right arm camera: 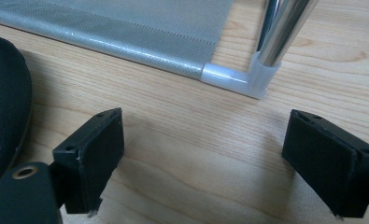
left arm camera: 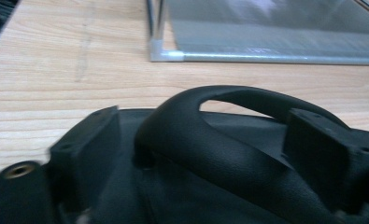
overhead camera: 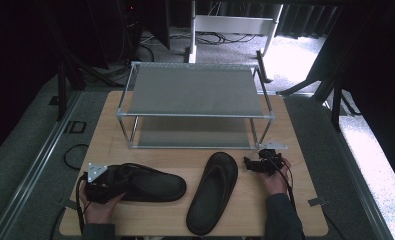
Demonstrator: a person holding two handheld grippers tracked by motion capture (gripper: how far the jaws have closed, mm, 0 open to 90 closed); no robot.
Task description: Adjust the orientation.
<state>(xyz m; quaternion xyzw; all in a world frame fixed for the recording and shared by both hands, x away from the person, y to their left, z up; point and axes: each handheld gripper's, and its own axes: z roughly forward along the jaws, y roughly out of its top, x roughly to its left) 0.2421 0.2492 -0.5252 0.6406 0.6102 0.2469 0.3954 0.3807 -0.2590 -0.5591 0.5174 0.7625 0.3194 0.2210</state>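
- A person at a wooden table (overhead camera: pixel 195 220) works two black slippers with a handheld gripper in each hand, in front of a two-tier metal shoe rack (overhead camera: pixel 195 107).
- The left gripper (overhead camera: pixel 101 186) sits at the heel end of the left slipper (overhead camera: pixel 150 182), which lies on its side near the table's front left; in the left gripper view the jaws stand wide on either side of the slipper's strap (left arm camera: pixel 229 140), and whether they press on it cannot be told.
- The right slipper (overhead camera: pixel 214 192) lies sole up, angled from the front edge toward the rack, apart from both tools.
- The right gripper (overhead camera: pixel 259 165) rests just beside that slipper's toe, jaws spread and empty over bare wood, close to the rack's front right leg (right arm camera: pixel 278 32).
- Both mesh shelves of the rack hold nothing.
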